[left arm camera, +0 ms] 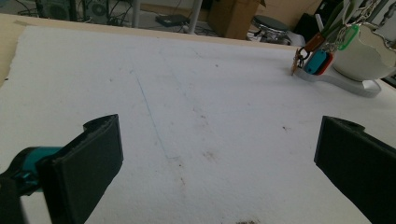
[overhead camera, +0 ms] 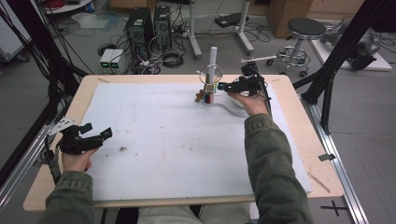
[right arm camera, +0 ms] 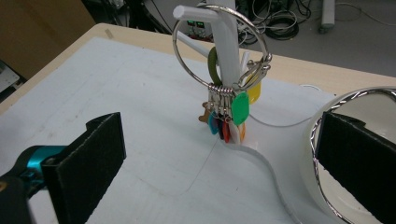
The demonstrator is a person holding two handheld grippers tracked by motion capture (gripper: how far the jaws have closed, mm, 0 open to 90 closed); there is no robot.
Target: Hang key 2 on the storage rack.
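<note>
Fingers of both grippers spread, empty; right gripper (overhead camera: 223,87) beside key ring (right arm camera: 219,46); left gripper (overhead camera: 95,133) near table edge.

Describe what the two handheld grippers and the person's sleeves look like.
Both arms wear olive-green sleeves. The left gripper is a black handheld tool with a grey three-cornered plate on top. The right gripper is black too, with a pale bar above it. In both gripper views, the two jaws are flat matte-black blocks, with a teal metal part beside the left-hand one.
</note>
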